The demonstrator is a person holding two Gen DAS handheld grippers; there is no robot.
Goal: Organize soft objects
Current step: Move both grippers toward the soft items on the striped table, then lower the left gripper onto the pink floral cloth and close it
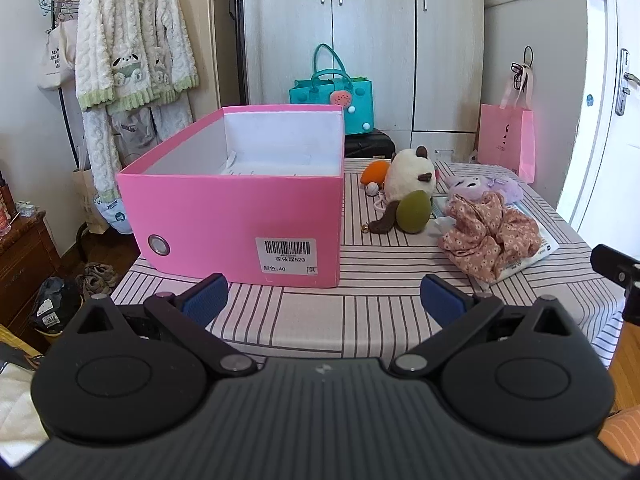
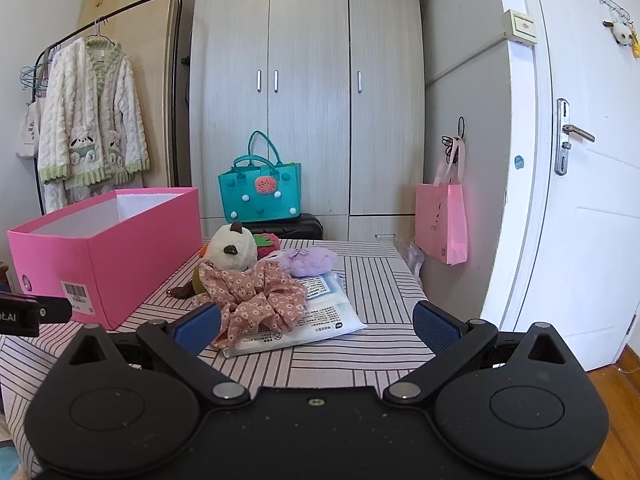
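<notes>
An open pink box stands on the striped table; it also shows at the left in the right wrist view. Right of it lie a cream cat plush, an orange plush, a purple plush and a floral pink scrunchie. My left gripper is open and empty, just in front of the box. My right gripper is open and empty, its left finger beside the scrunchie. The cat plush and purple plush sit behind.
White packets lie under the scrunchie. A teal bag sits on a black case before the wardrobe. A pink paper bag hangs at the right by the door. A clothes rack stands left.
</notes>
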